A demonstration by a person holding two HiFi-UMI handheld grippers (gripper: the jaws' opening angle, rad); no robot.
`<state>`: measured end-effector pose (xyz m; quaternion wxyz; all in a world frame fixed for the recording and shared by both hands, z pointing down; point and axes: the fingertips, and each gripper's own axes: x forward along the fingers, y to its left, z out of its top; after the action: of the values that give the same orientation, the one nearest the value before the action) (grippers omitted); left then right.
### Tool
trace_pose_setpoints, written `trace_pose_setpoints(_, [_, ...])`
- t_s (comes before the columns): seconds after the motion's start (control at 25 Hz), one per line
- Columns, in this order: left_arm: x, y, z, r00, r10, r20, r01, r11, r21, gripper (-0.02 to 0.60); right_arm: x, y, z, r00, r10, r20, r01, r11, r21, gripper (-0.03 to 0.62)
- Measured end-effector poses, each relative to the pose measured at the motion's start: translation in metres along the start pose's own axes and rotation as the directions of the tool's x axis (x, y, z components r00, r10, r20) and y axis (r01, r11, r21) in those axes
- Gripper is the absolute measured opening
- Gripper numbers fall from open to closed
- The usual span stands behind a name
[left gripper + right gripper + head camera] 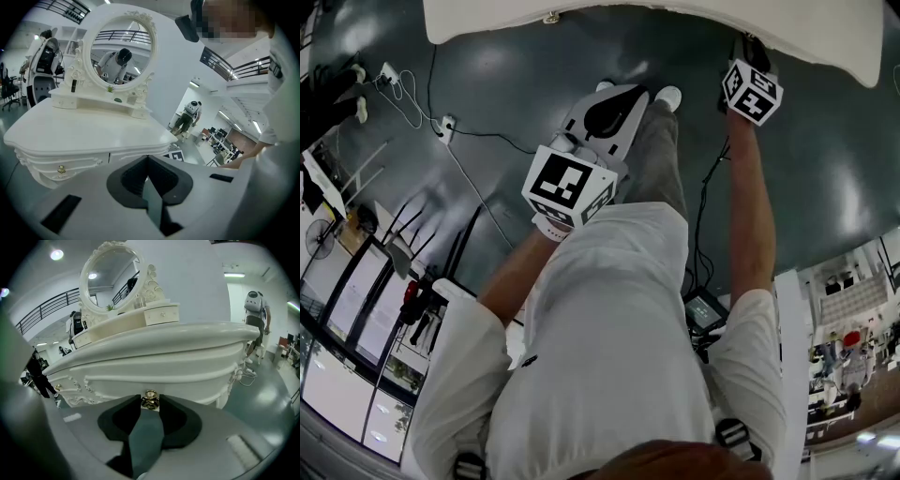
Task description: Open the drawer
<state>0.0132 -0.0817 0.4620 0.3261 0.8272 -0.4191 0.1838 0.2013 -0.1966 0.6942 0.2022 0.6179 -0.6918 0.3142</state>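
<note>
Right gripper (149,398) grasps the round brass knob (150,401) of the white drawer (140,377); best pull straight back, evenly; left gripper (147,157) clenched, empty.

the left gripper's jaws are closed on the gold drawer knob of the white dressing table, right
Not the left: the right gripper is the one closed on the gold drawer knob of the white dressing table, as the right gripper view shows. The left gripper is shut on nothing.
</note>
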Motion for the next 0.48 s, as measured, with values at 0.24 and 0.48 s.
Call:
trace_pose_setpoints(0.24, [-0.004, -0.001, -0.001, 1.000, -0.013, 0.000, 0.013, 1.000, 0.006, 0.009, -0.017, -0.003, -0.014, 1.000, -0.001, -0.011, 0.001, 1.000, 0.002, 0.135])
trace_pose_setpoints(0.48, [-0.015, 0.002, -0.001, 1.000, -0.026, 0.002, 0.026, 1.000, 0.012, 0.009, -0.033, 0.003, -0.027, 1.000, -0.012, -0.019, 0.013, 1.000, 0.008, 0.135])
